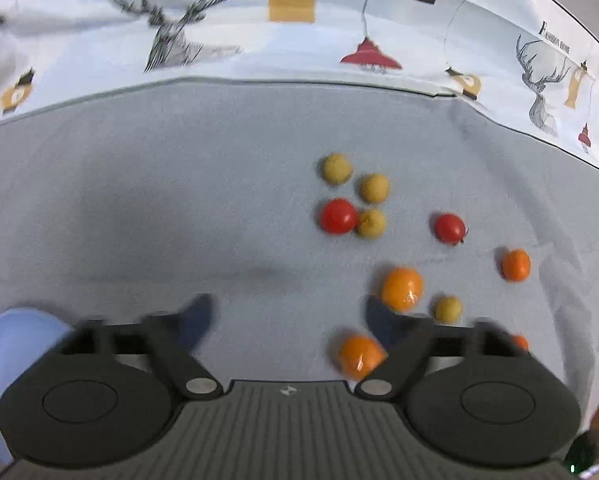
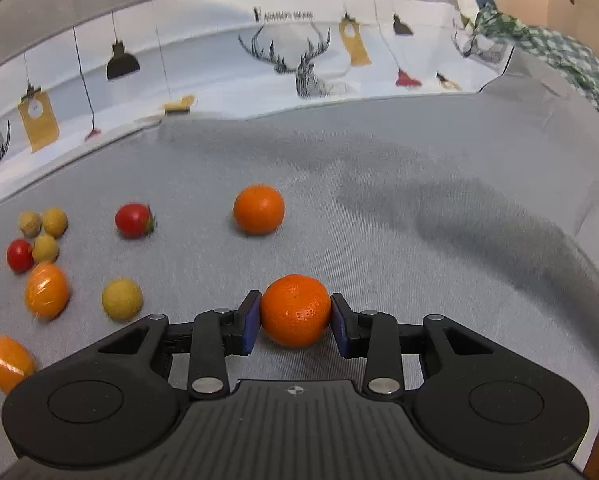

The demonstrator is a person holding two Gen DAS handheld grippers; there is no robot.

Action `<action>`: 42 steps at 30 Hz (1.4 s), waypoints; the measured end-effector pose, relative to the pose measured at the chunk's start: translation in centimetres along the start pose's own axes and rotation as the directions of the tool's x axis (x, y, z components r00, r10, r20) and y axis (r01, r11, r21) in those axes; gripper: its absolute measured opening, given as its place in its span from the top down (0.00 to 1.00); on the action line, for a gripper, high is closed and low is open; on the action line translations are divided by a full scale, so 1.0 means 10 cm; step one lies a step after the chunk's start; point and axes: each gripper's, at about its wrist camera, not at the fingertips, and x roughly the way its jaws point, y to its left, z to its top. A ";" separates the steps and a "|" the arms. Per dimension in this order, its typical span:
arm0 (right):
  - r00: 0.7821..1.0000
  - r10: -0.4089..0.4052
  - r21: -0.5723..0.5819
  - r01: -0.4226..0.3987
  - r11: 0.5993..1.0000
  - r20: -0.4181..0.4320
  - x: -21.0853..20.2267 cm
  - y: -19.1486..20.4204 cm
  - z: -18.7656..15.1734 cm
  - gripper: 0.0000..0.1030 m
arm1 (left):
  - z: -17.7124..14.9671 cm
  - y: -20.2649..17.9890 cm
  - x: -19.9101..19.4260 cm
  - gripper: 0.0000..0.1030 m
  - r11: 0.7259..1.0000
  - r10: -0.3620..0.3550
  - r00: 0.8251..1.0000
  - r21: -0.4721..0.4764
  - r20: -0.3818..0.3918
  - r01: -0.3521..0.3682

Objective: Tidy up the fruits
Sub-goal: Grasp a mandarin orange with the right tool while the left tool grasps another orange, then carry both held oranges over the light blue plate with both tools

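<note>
Broadly, you worked over a grey woven cloth (image 2: pixel 379 208) that covered the whole surface, with soft creases and dark shadows across it. Behind it ran a white printed sheet (image 2: pixel 219 60) with sketched stag heads, hanging lamps and mustard tags. At the far right of the right wrist view lay a green checked fabric (image 2: pixel 559 52) against a beige wall. A pale blue rounded bowl (image 1: pixel 7 352) showed only its rim at the lower left of the left wrist view.

Your right gripper (image 2: pixel 295 316) pointed slanting down at the cloth, its blue pads (image 2: pixel 249 320) pressed on either side of a pitted round mandarin (image 2: pixel 295 310). A second mandarin (image 2: pixel 258 209) sat farther out, well apart from it.

Your left gripper (image 1: pixel 291 320) pointed steeply down, blurred, with its jaws standing wide and nothing between them. Just beside its right finger lay two glossy oranges in clear wrap (image 1: pixel 402 289), one nearer the camera (image 1: pixel 357 356). Another orange fruit (image 1: pixel 516 265) sat off to the right.

Farther out, three dull tan, rough-skinned round fruits (image 1: pixel 337 168) clustered near each other, one touching a smooth red tomato (image 1: pixel 338 216). A second tomato (image 1: pixel 450 229) with a green stem lay apart to the right. One more tan fruit (image 1: pixel 448 309) sat near the wrapped oranges.
</note>
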 end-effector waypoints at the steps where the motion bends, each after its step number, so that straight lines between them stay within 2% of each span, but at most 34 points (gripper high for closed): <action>1: 1.000 -0.003 0.003 0.003 1.000 -0.010 0.02 0.00 0.00 0.62 | 0.02 -0.07 0.04 0.10 1.000 0.000 1.000 0.018 0.004 0.000; 6: 1.000 -0.007 0.009 0.007 1.000 -0.007 0.10 0.00 0.05 0.62 | 0.10 -0.56 0.36 0.10 0.992 -0.013 0.999 0.121 -0.041 0.018; 12: 1.000 0.018 0.032 -0.017 0.999 -0.018 0.13 -0.06 0.09 0.61 | -0.01 -0.92 0.74 0.11 0.973 -0.039 0.993 0.221 -0.116 0.064; 13: 1.000 0.019 0.033 -0.018 0.999 -0.019 0.13 -0.06 0.09 0.61 | -0.03 -0.96 0.76 0.14 0.968 -0.037 0.993 0.244 -0.114 0.064; 15: 1.000 0.020 0.035 -0.019 0.999 -0.021 0.14 -0.06 0.09 0.61 | -0.07 -1.02 0.83 0.40 0.958 -0.031 0.991 0.277 -0.131 0.067; 16: 1.000 0.021 0.038 -0.020 0.999 -0.022 0.14 -0.06 0.10 0.61 | -0.07 -1.03 0.88 0.62 0.959 -0.031 0.987 0.273 -0.155 0.073; 17: 0.999 0.023 0.041 -0.022 0.999 -0.023 0.14 -0.06 0.10 0.61 | -0.06 -1.02 0.92 0.63 0.963 -0.038 0.983 0.255 -0.180 0.084; 21: 0.999 0.023 0.038 -0.023 0.999 -0.023 0.14 -0.07 0.11 0.62 | -0.08 -0.99 0.83 0.64 0.964 -0.026 0.991 0.260 -0.133 0.061; 25: 0.999 0.037 0.061 -0.036 0.998 -0.012 0.11 -0.10 0.13 0.63 | -0.18 -0.83 0.47 0.64 0.964 -0.035 0.997 0.261 -0.067 0.052; 28: 0.999 0.033 0.070 -0.036 0.997 0.036 0.04 -0.12 0.15 0.63 | -0.30 -0.52 0.07 0.64 0.976 -0.037 0.999 0.214 -0.011 0.039; 31: 0.994 0.023 0.069 -0.030 0.997 0.102 -0.10 -0.15 0.16 0.63 | -0.47 -0.10 -0.41 0.64 0.990 -0.008 0.999 0.142 0.048 0.001; 35: 0.993 0.001 0.061 -0.008 0.998 0.120 -0.44 -0.19 0.19 0.63 | -0.75 0.50 -1.13 0.63 0.997 0.057 0.991 0.051 0.123 -0.063; 37: 0.989 0.045 0.072 -0.056 0.996 0.144 -0.75 -0.20 0.22 0.63 | -0.92 0.78 -1.45 0.63 0.996 0.091 0.984 0.011 0.153 -0.093; 39: 0.975 0.118 0.042 -0.128 0.991 0.187 -1.19 -0.17 0.20 0.63 | -1.13 1.02 -1.69 0.63 0.993 0.117 0.977 -0.020 0.178 -0.115; 42: 0.940 0.276 -0.012 -0.280 0.960 0.202 -1.85 -0.09 0.10 0.63 | -1.48 1.29 -2.01 0.63 0.993 0.114 0.973 -0.055 0.198 -0.105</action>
